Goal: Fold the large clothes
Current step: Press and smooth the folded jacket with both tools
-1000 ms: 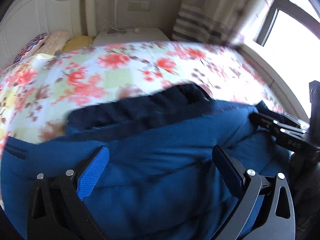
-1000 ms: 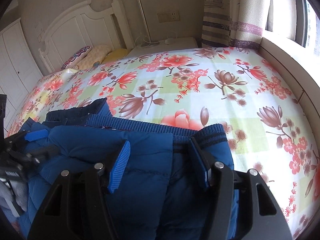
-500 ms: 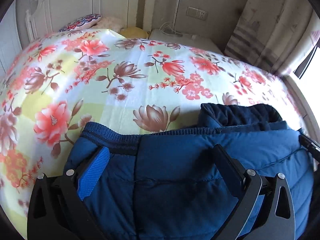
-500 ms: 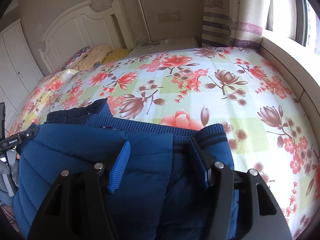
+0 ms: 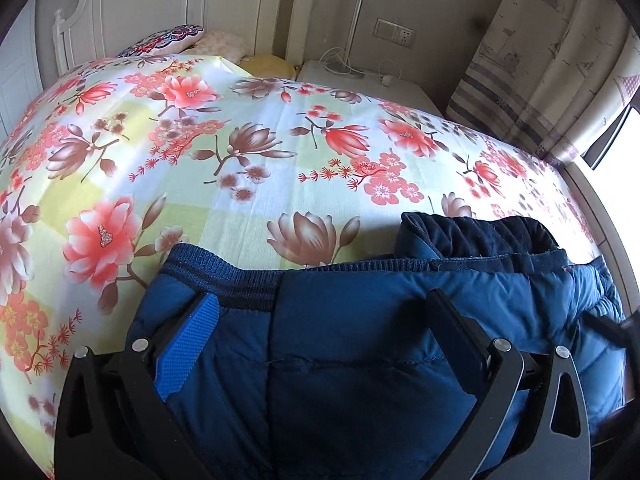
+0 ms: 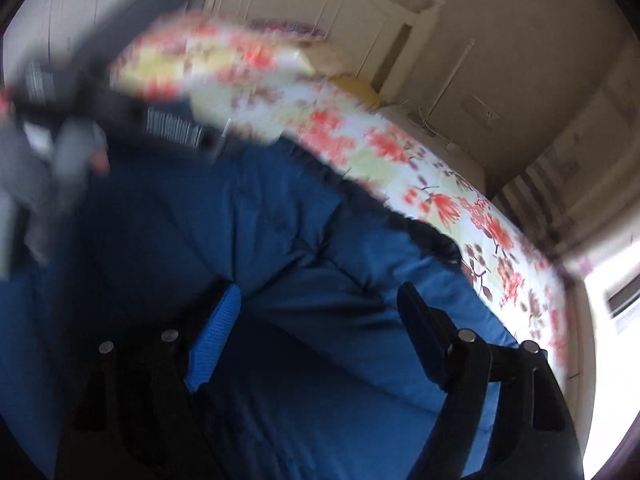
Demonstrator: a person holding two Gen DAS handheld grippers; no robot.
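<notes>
Left fingers: the fingers (image 5: 456,328) of the left gripper (image 5: 320,320) stand wide apart. They rest down on the blue puffy jacket (image 5: 352,352) and do not pinch it. One finger has a bright blue pad, the other looks dark.
Right fingers: the fingers (image 6: 216,344) of the right gripper (image 6: 320,320) are apart and are opening right now. The jacket (image 6: 304,240) lies under them and between them, but the pads do not squeeze it. This picture is very blurry.
Jacket: it lies on the bed (image 5: 248,168), at the near edge, close to both grippers. It is folded into a thick blue bundle. A ribbed dark band (image 5: 224,272) runs along its far edge. A dark navy lining (image 5: 472,240) pokes up at the far right side of the bundle.
Bed: the sheet has red and brown flowers on white and pale yellow squares. Most of it is bare behind the jacket.
Pillows: some pillows (image 5: 168,38) sit at the far end, by the white headboard (image 5: 168,4).
Other gripper: in the right wrist view a dark blurry shape (image 6: 60,128) sits at the top left corner. I cannot tell its parts.
Curtain: a striped curtain (image 5: 552,80) hangs at the far right, beside a bright window.
</notes>
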